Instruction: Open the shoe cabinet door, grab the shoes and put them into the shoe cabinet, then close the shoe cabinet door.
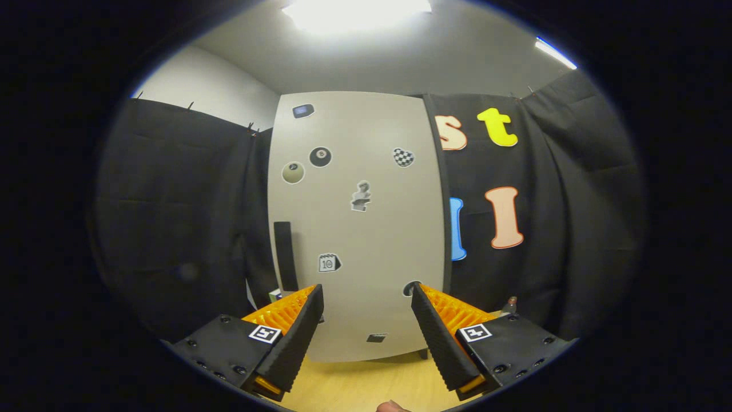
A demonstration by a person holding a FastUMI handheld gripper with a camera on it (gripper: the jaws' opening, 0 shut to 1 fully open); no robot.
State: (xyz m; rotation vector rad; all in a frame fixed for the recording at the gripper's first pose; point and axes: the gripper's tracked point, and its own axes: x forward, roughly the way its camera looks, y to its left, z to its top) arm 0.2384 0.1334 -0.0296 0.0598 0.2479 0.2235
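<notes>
The shoe cabinet [372, 229] stands upright beyond my fingers, a tall pale grey box on a wooden surface. Its door is closed and carries several stickers. A black vertical handle [284, 256] runs along the door's left edge, just above my left finger. My gripper [367, 294] is open, its orange and black fingers spread wide with nothing between them, pointing at the lower part of the door and some way short of it.
The cabinet rests on a light wooden table [366, 383] that runs under my fingers. Black cloth walls hang left and right of the cabinet. A small object [274, 295] peeks out at the cabinet's lower left, behind my left finger.
</notes>
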